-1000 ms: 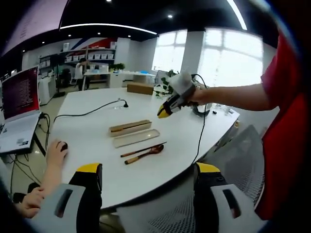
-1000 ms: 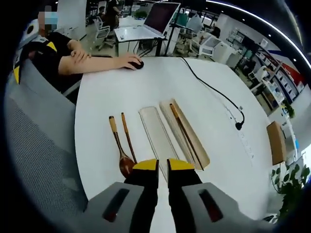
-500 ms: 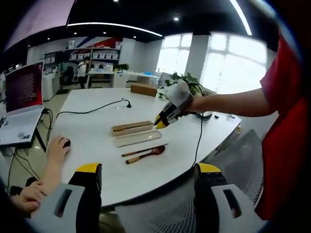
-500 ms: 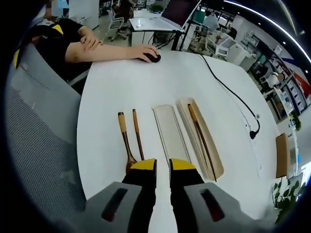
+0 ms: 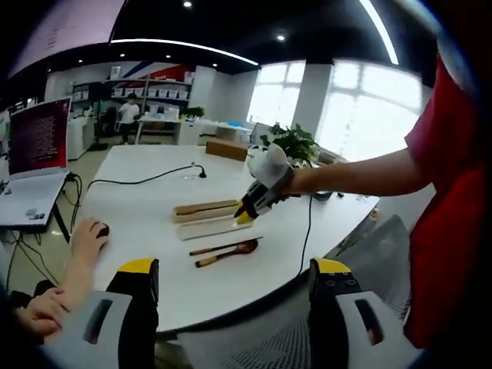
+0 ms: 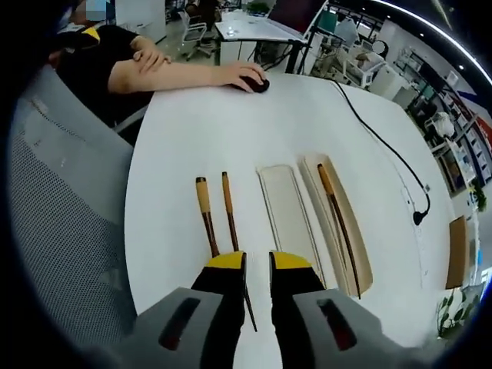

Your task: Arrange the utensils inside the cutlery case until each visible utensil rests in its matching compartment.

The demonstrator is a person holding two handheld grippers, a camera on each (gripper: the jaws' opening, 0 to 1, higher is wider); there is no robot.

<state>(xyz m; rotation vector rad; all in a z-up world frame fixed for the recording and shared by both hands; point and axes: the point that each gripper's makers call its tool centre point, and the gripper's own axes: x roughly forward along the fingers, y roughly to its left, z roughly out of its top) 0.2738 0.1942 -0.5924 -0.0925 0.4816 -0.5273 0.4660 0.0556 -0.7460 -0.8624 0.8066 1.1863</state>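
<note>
**Right gripper view: jaws low over the loose utensils, case not yet filled**

Right gripper view: the right gripper (image 6: 257, 261) hangs above the white table (image 6: 177, 138) with its two yellow-tipped jaws nearly together, a narrow gap between them, and nothing held. A wooden spoon (image 6: 206, 219) and one chopstick (image 6: 232, 223) lie side by side on the bare table, just beside the case on the side nearer the table edge. Both run under the jaw tips; the chopstick's thin end shows in the gap below the left jaw. The spoon's bowl is hidden behind the gripper. Whether the jaws touch either utensil cannot be told.

The cutlery case lies open in two parts, close together and parallel. The pale lid (image 6: 288, 215) lies next to the loose utensils. The wooden tray (image 6: 361, 254) lies beyond it and carries a second chopstick (image 6: 338, 223) along its length. A black cable (image 6: 380, 142) crosses the far side of the table. A person's hand rests on a mouse (image 6: 257, 84) at the far edge.

Left gripper view: the left gripper (image 5: 227, 269) is well back from the table edge, jaws wide apart and empty. The right gripper (image 5: 247, 211) shows above the lid (image 5: 207, 227), near the spoon (image 5: 231, 252).
</note>
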